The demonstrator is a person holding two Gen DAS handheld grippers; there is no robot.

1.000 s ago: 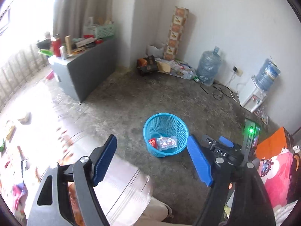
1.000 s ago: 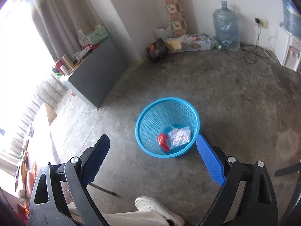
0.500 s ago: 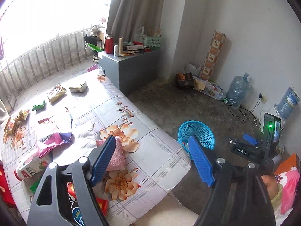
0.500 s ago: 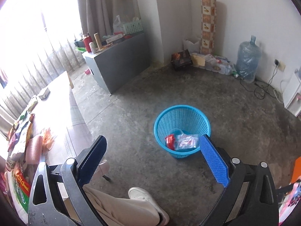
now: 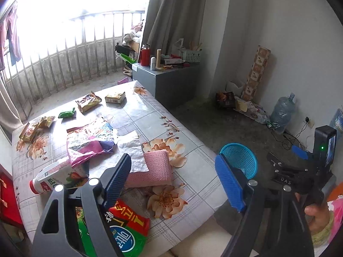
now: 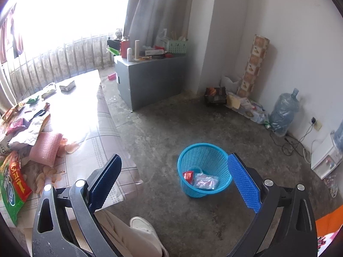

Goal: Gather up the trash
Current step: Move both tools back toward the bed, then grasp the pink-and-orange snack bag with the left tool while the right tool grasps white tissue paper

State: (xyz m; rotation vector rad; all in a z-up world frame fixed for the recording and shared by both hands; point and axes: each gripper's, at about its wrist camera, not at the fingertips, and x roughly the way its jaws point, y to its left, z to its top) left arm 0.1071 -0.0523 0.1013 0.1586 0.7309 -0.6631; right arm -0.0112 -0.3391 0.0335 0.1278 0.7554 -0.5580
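My left gripper (image 5: 173, 182) is open and empty above the near edge of the flowered table (image 5: 193, 169). Below it lie a pink pad (image 5: 154, 169), a white tissue (image 5: 133, 147), a red and green snack bag (image 5: 126, 224), a pink wrapper (image 5: 90, 141) and a white bottle (image 5: 53, 178). My right gripper (image 6: 174, 182) is open and empty above the floor, left of the blue basket (image 6: 204, 169). The basket holds a red packet (image 6: 188, 175) and a clear bag (image 6: 205, 181). The basket also shows in the left wrist view (image 5: 240, 156).
More wrappers (image 5: 88, 101) and a small box (image 5: 115, 97) lie at the table's far end. A grey cabinet (image 6: 150, 81) with bottles stands by the curtain. A water jug (image 6: 284, 112), cables and boxes line the far wall. My leg and shoe (image 6: 143, 227) are below.
Both grippers have risen and swung left. The left view went from the basket on the floor to the cluttered table. The right view now takes in the table's edge. Both stayed open.
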